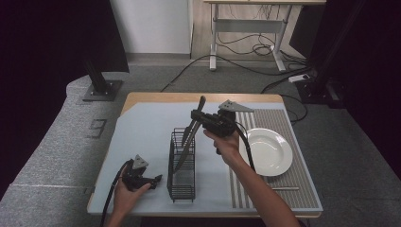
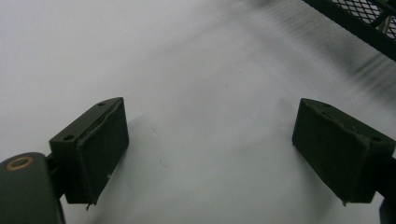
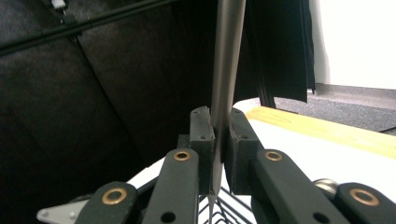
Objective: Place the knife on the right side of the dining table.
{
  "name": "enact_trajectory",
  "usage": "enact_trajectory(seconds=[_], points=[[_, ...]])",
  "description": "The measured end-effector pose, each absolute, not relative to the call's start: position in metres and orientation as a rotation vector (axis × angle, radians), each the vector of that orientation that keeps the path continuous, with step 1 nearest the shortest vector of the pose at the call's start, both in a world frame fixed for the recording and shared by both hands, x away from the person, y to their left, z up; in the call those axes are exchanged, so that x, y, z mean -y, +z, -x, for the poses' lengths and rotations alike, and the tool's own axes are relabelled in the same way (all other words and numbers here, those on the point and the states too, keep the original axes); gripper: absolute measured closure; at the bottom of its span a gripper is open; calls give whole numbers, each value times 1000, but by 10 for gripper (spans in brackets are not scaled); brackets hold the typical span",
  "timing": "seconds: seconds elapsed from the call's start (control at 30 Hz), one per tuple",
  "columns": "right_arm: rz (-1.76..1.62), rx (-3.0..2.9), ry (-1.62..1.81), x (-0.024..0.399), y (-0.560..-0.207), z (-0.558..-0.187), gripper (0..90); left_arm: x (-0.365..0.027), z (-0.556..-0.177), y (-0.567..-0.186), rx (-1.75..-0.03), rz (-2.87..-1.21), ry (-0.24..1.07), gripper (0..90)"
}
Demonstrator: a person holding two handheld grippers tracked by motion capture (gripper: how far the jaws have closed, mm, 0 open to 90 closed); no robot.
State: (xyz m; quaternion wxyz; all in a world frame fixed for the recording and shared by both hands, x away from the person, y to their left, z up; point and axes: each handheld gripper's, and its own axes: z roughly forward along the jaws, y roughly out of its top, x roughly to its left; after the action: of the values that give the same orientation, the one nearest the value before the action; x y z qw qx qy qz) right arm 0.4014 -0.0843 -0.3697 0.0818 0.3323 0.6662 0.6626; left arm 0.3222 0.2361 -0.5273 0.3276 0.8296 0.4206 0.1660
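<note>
My left gripper (image 1: 158, 178) sits low on the blue mat (image 1: 142, 137) near the table's front edge, jaws spread wide, nothing between them. Just to its right stands the black wire rack (image 1: 182, 165), upright. I've got the knife (image 1: 191, 132) pinched in the right gripper (image 1: 195, 115), jaws pressed onto it; it slants above the rack with its lower end down inside it. White plate (image 1: 269, 151) farther right on the striped placemat (image 1: 283, 123).

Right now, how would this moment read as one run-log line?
right tool: shut on knife, blade down in rack | left tool: open, on table | plate: untouched
</note>
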Motion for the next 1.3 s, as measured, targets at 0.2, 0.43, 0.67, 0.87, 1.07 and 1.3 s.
enact_trajectory(seconds=[0.2, 0.43, 0.67, 0.87, 1.07, 1.3], points=[[-986, -1893, 2033, 106, -348, -399, 836, -236, -322, -527, -1102, -2173, 435, 101], [-978, -1841, 1995, 128, -339, -396, 836, -236, -322, -527, -1101, -2172, 433, 101], [-985, -1793, 1989, 148, -334, -393, 836, -236, -322, -527, -1102, -2171, 433, 101], [-1019, -1768, 1942, 167, -340, -394, 836, -236, -322, -527, -1101, -2172, 433, 101], [-1102, -1782, 1882, 174, -361, -406, 836, -236, -322, -527, -1101, -2172, 433, 101], [-1133, -1789, 1833, 173, -379, -419, 836, -236, -322, -527, -1103, -2170, 434, 101]])
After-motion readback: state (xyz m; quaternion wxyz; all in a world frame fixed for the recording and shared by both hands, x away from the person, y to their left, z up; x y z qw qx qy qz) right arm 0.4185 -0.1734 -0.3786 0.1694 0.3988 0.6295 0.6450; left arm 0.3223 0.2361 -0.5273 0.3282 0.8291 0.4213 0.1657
